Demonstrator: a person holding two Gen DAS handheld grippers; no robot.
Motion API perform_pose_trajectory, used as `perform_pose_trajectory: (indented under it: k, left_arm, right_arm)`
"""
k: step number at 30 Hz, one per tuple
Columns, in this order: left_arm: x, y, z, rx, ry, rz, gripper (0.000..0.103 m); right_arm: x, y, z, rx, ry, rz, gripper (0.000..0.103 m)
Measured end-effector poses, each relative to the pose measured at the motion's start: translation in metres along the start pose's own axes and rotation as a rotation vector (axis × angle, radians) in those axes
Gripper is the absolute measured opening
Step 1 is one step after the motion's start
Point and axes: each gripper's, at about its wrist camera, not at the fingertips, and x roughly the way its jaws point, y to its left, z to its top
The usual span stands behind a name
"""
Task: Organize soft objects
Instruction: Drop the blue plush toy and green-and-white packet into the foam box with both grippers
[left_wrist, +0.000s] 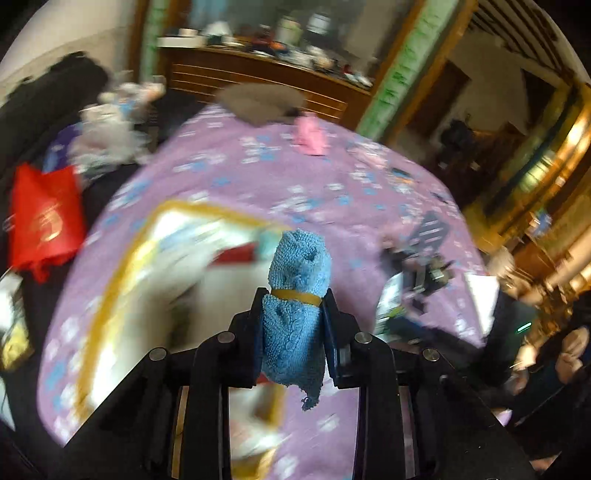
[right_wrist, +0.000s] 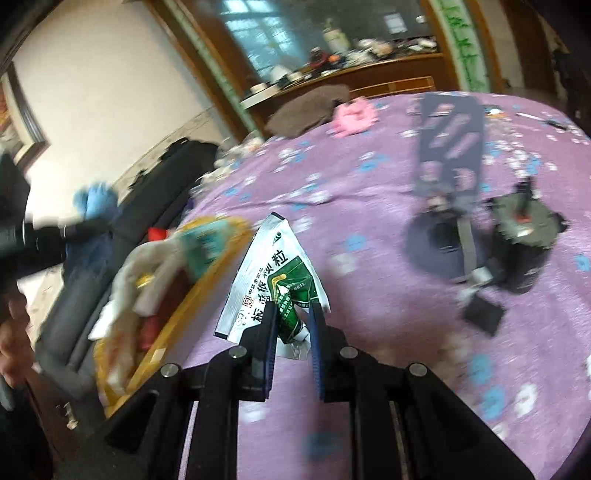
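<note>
While much of the surroundings is smeared by motion blur, the two held things are sharp in both wrist views. A rolled blue towel (left_wrist: 295, 310), bound around its middle by a yellow rubber band (left_wrist: 295, 296), is clamped between the fingers of the left gripper (left_wrist: 295, 295) and is carried upright above the purple flowered bedspread (left_wrist: 258, 166). A frayed corner of the towel is seen hanging below the fingers. Behind the towel, towards the left edge of the bed, a yellow-rimmed basket (left_wrist: 110, 280) is seen, filled with pale and red items too blurred to be named. A green and white foil sachet (right_wrist: 273, 284) with printed Chinese characters is pinched at its crumpled lower end by the right gripper (right_wrist: 291, 310), whose jaws are closed on it, and it is held tilted over the bedspread just beside the same basket (right_wrist: 192, 306). At the far edge of the bed a pink soft item (right_wrist: 352, 116) is seen lying next to a brown cushion (right_wrist: 306, 107). Near the right edge of the bed, black gear with a grey strap (right_wrist: 469, 229) is laid on the bedspread. A red bag (left_wrist: 44, 221) is seen off the left edge of the bed.
</note>
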Motion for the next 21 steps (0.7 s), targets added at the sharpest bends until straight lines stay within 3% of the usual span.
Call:
perform_pose_trajectory:
  k: [5,7,12,15,21]
  left_arm:
    - [-0.005,0.036,-0.032,-0.062,-0.026,0.031,0.026]
    - [-0.002,0.039,-0.037,-0.055,-0.035,0.054,0.026]
    - [0.007,0.048,-0.047,-0.014,-0.088,0.100,0.026]
    - [0.012,0.057,-0.044,-0.046,-0.079,0.065,0.026]
    - [0.017,0.071,-0.035,-0.050,-0.087,0.064,0.027]
  right_arm:
    - [0.009,0.065,0.006,-0.104,0.046,0.080,0.015]
    - [0.022,0.086,0.015,-0.138,0.065,0.056,0.015]
    - [0.053,0.108,0.025,-0.180,0.118,-0.007,0.015]
    - [0.063,0.109,0.031,-0.160,0.135,-0.008,0.015]
    - [0.099,0.119,0.045,-0.149,0.150,-0.037,0.017]
